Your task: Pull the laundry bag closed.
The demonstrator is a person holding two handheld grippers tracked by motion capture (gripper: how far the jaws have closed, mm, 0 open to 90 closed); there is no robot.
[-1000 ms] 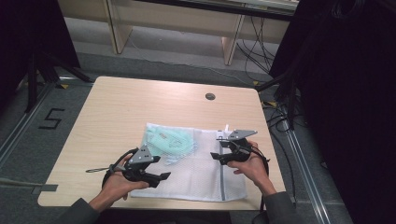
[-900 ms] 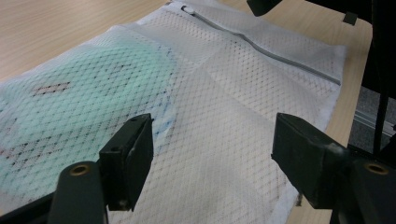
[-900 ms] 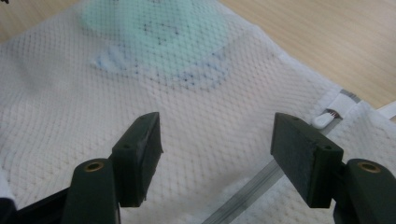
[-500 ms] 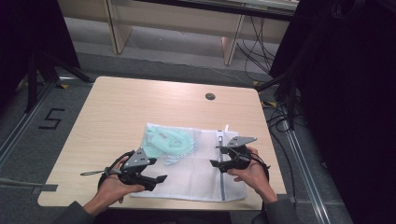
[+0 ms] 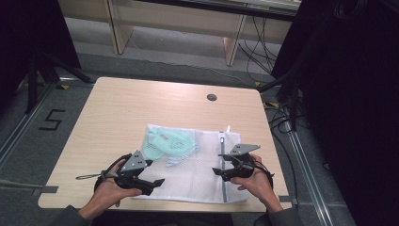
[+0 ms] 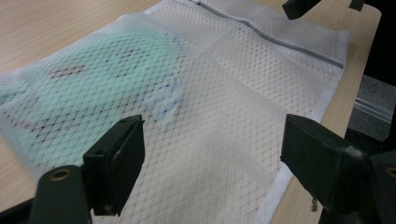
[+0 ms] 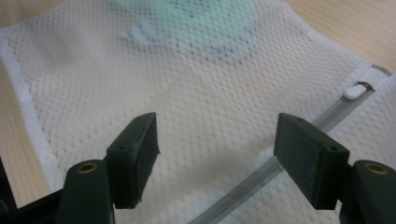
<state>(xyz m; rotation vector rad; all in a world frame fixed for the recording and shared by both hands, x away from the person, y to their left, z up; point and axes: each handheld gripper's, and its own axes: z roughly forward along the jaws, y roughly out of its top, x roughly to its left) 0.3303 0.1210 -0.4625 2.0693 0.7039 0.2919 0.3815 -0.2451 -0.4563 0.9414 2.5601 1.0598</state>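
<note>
A white mesh laundry bag (image 5: 197,167) lies flat on the wooden table (image 5: 122,113), close to the near edge and a little toward the right side. The net is fine and half transparent, with a thick white seam around the border. A grey zipper (image 5: 223,165) runs from the near edge of the bag toward the far edge along its right part, and a small white zipper pull (image 7: 354,91) sits at the far end of it. Inside the bag, in its far left corner, a pale green garment (image 5: 167,141) shows through the net; its details are too soft to tell.

The near border of the bag is just beside the near edge of the table. To the left of the bag and behind it, up to the far edge, the wood is bare, with a small round dark cap (image 5: 211,97) near the far edge.

The left gripper (image 5: 157,181) rests low at the near left corner of the bag, held by the left hand (image 5: 109,190), and points toward the right. Its jaws have just been opening and now stand wide, with nothing between them. The right gripper (image 5: 217,172) is over the zipper near the right edge of the bag, held by the right hand (image 5: 256,183), and points to the left. Its jaws too have just been opening, stand wide and hold nothing; the mesh lies below them.
</note>
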